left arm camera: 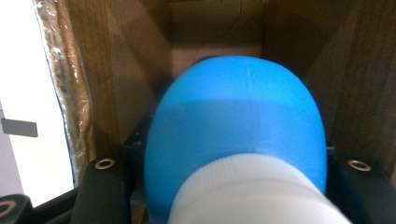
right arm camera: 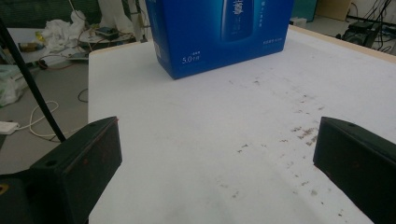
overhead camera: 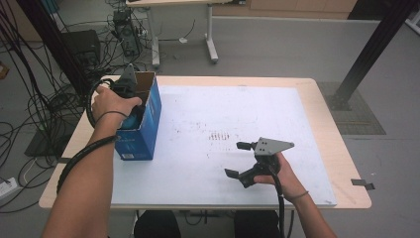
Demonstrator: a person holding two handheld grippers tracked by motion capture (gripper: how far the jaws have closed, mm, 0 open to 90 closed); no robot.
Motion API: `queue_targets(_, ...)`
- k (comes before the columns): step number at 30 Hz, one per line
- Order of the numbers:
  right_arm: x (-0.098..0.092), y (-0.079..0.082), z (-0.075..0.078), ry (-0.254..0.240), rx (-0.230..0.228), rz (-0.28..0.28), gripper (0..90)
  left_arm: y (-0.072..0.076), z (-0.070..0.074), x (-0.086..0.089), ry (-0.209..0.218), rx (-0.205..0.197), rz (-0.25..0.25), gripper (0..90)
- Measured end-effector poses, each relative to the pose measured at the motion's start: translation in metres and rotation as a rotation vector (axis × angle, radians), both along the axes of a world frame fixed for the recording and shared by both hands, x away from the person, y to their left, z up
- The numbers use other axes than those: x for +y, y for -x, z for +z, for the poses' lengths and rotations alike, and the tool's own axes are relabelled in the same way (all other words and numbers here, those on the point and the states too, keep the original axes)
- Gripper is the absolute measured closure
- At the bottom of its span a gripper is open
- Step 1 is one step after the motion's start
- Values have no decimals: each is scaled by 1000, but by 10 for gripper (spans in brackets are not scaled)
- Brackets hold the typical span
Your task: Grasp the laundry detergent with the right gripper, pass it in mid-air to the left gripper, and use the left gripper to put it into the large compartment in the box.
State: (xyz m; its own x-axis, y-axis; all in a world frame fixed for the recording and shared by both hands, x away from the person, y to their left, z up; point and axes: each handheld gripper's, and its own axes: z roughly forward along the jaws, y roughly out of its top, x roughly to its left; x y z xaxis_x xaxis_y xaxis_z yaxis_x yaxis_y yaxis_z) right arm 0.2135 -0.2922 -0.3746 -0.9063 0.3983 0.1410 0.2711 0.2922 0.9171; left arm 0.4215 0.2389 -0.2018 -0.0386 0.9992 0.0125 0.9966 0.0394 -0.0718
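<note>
Left hand-held gripper (overhead camera: 130,101) is inside the open top of the blue carton (overhead camera: 146,124) at the bench's (overhead camera: 307,89) left edge, jaws clenched on a blue bottle with a white cap (left arm camera: 238,140) within the cardboard walls. Step looks like either insertion or extraction; I cannot tell which. Right hand-held gripper (overhead camera: 236,158) hovers released over the bench, holding nothing; next move calls for a straight vertical path clear of the carton walls.

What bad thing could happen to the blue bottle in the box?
The left tool grips the bottle on its round, smooth body, so it might slip. The box stands tall and narrow near the table edge, and nothing steadies it: the right tool is open and away, so it could tip.
</note>
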Motion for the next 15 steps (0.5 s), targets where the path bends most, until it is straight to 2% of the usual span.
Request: queue_targets(15, 2, -1, 0, -2, 1, 7, 9, 1, 0, 0, -1, -2, 1, 393)
